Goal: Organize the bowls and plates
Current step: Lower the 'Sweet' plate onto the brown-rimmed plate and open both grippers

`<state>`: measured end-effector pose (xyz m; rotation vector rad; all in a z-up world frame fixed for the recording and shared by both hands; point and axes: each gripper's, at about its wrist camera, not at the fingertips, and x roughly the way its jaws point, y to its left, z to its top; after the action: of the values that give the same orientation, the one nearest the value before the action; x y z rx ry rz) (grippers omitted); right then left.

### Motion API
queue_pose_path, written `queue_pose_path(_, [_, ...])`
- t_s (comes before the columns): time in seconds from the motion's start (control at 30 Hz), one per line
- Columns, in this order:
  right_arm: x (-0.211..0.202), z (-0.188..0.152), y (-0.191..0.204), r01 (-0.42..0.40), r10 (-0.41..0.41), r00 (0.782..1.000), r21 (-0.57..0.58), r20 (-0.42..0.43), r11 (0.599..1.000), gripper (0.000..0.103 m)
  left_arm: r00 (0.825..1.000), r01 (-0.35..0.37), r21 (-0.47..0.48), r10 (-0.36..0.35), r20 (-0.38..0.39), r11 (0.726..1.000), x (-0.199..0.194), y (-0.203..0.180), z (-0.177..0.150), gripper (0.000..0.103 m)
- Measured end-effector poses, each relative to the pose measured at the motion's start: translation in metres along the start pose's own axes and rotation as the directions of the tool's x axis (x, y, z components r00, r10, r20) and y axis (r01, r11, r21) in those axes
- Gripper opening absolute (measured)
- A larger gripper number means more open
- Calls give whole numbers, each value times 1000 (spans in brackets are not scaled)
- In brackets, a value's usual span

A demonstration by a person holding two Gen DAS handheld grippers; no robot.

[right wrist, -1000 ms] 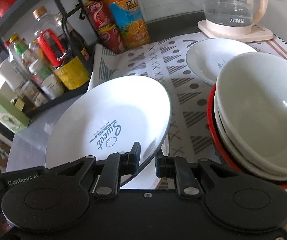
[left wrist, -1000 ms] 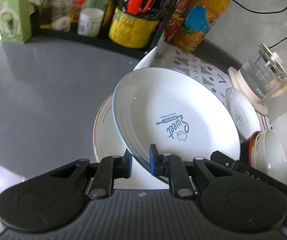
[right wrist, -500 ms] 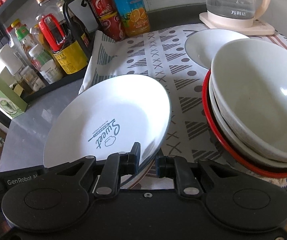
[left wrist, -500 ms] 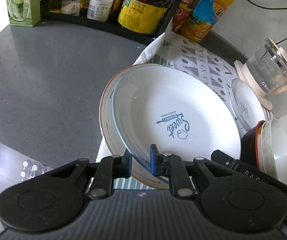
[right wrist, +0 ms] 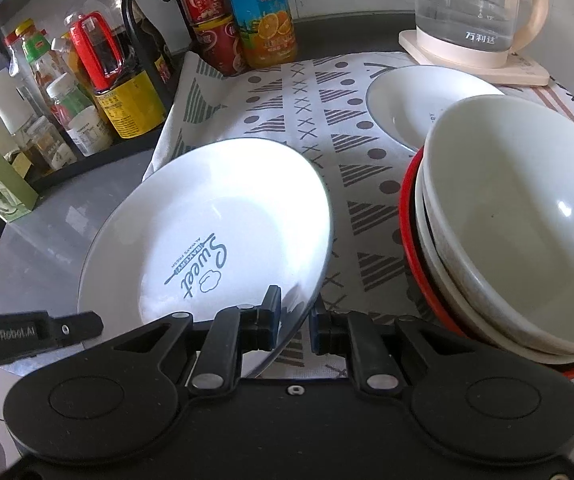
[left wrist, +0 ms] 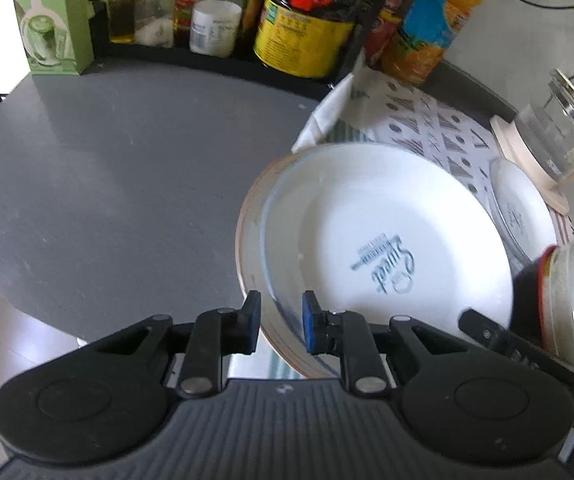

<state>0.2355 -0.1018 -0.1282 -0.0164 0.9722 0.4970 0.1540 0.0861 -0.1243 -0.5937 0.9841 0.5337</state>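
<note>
My biggest worry is the white "Sweet" plate [right wrist: 207,240]: it sits on the brown-rimmed plate [left wrist: 253,216] beneath it, at the left edge of the patterned cloth [right wrist: 307,120] on the grey tabletop [left wrist: 127,160], and both tongs straddle its near rim. The left tongs [left wrist: 278,327] are apart, one pad outside both rims and one inside, touching neither as far as I can tell. The right tongs [right wrist: 291,322] are also spread, the rim between the pads; I cannot tell whether a pad grazes it. If I pull either side back crooked, a pad could catch the rim and drag the plate off-centre or tip the pair toward the tabletop's edge.

Next, the stacked bowls [right wrist: 507,220] stand just beside the right tongs; a sideways swing could knock them.

Smallest: the second white plate [right wrist: 407,104] near the glass kettle [right wrist: 471,8] is still unstacked, and reaching for it passes close over those bowls.
</note>
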Motion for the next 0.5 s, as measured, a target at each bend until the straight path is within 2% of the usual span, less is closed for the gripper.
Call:
queue_pose_path(0.3, [8,-3,-2,11,-10,1000,8,-24,1000,17,1000,-5,-3,5,-10,1000,11,7,7,26])
queue_pose_path(0.5, [14,-4,3,5,-5,999,3,-47,1000,18,999,-34,-9,34,-9,999,14,11,13,26])
